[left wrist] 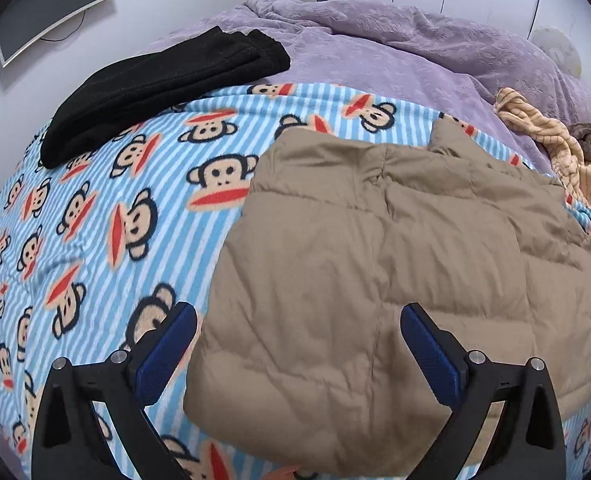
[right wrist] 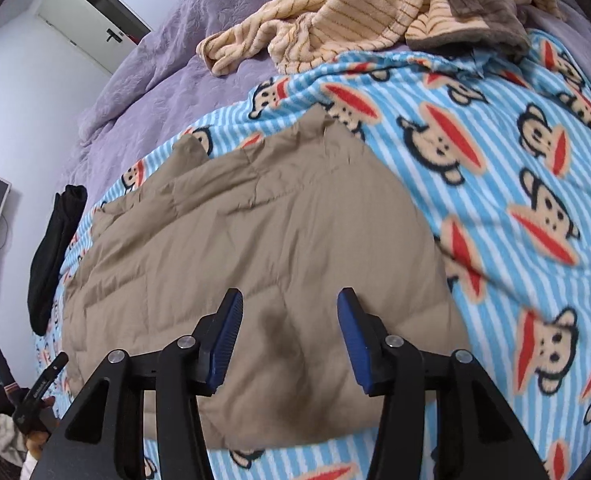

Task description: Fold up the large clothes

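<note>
Tan quilted jacket [left wrist: 375, 272], part-folded on bed; left gripper [left wrist: 297, 344] and right gripper [right wrist: 289, 336] fingers open, empty; next: grasp near hem.

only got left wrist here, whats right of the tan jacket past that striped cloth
Observer: More monkey-print blanket, nothing lying on it; the yellow striped garment is heaped at the far edge.
Operator: right gripper holding anything
Observer: No, the right gripper is open, above the tan jacket.
Operator: anything near me off the bed
Observer: Yes, the right wrist view shows dark clutter beyond the bed's near left corner; I can't identify it.
</note>
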The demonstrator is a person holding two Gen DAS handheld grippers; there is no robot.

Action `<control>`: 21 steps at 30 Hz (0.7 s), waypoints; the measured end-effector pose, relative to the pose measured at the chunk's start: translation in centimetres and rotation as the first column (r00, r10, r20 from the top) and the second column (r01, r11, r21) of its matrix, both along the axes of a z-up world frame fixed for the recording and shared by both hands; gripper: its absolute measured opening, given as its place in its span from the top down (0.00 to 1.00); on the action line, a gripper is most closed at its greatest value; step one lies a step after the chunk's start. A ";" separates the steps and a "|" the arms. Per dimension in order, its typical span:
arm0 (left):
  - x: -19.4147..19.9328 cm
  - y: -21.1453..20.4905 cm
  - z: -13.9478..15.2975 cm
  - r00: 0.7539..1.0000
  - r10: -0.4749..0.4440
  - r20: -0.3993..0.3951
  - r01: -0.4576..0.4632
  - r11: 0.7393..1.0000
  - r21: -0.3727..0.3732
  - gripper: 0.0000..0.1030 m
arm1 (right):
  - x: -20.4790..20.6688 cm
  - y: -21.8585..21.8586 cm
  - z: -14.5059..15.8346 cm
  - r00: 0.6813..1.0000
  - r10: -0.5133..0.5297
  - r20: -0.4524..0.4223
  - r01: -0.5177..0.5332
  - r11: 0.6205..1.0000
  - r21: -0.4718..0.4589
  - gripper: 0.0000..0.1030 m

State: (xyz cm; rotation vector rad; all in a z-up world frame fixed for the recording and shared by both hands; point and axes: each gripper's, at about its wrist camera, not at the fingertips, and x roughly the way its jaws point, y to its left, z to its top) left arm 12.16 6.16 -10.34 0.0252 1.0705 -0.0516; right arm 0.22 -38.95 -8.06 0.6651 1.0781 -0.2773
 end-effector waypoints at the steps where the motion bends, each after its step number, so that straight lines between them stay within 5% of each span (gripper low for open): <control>1: -0.7 0.0 0.0 1.000 -0.002 -0.004 0.002 1.000 -0.002 0.01 | -1.0 0.4 -0.1 1.000 -0.001 -0.002 0.001 1.000 0.017 0.44; 14: -5.9 1.2 -1.9 0.984 0.034 -0.176 -0.066 0.982 -0.176 0.01 | -8.5 1.3 -2.7 0.993 -0.113 -0.020 0.114 0.968 0.222 0.23; 21: -7.1 3.5 -3.7 0.961 0.105 -0.255 -0.191 0.920 -0.342 0.01 | -9.5 1.0 -5.5 0.982 -0.186 -0.023 0.182 0.915 0.361 0.15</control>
